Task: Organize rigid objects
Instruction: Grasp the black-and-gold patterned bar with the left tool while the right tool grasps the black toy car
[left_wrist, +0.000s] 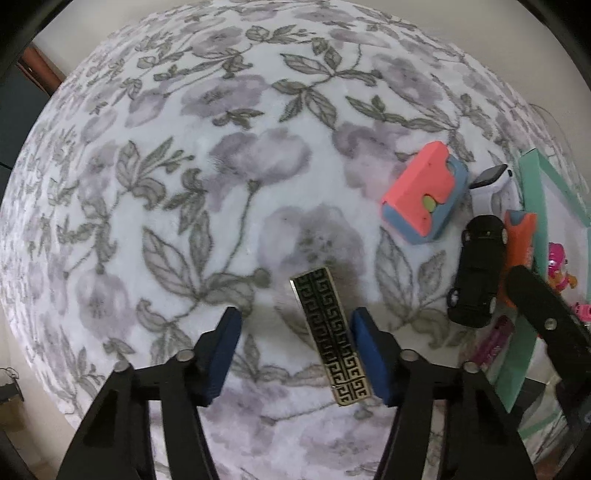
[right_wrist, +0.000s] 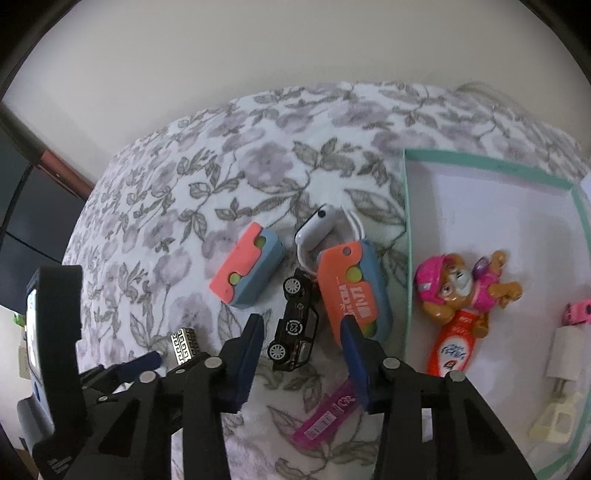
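Item one, a shallow tray (right_wrist: 406, 229) with a mint-green rim and pale floor, is lying at the right on the floral-printed cover (right_wrist: 229, 177); whether a bed or a counter is lying beneath cannot be told. It is holding a pup figurine (right_wrist: 461, 284) in a pink helmet, an orange-and-white tube (right_wrist: 452, 349) touching the figurine's lower end, a small pink piece (right_wrist: 578, 312) at the right edge, and a white plug adapter (right_wrist: 561, 373) lying near the tray's lower right. Outside the tray, all on the cover, are lying: a coral-and-blue block (right_wrist: 249, 269), a white smartwatch (right_wrist: 317, 225), an orange-and-blue case (right_wrist: 351, 291) just beside the tray wall, a black toy car (right_wrist: 297, 325) touching that case, and a magenta strip (right_wrist: 325, 417) nearest the camera. The left gripper (left_wrist: 295, 350) is pointing down with its blue fingers (left_wrist: 221, 354) standing partly apart around a black-and-gold patterned lighter (left_wrist: 330, 339); the lighter is leaning against the right-hand finger, while a clear gap is showing at the other, so they are not clamping it. The right gripper (right_wrist: 303, 358) is hovering over the toy car with fingers (right_wrist: 245, 354) released, the car lying beyond the tips and untouched.
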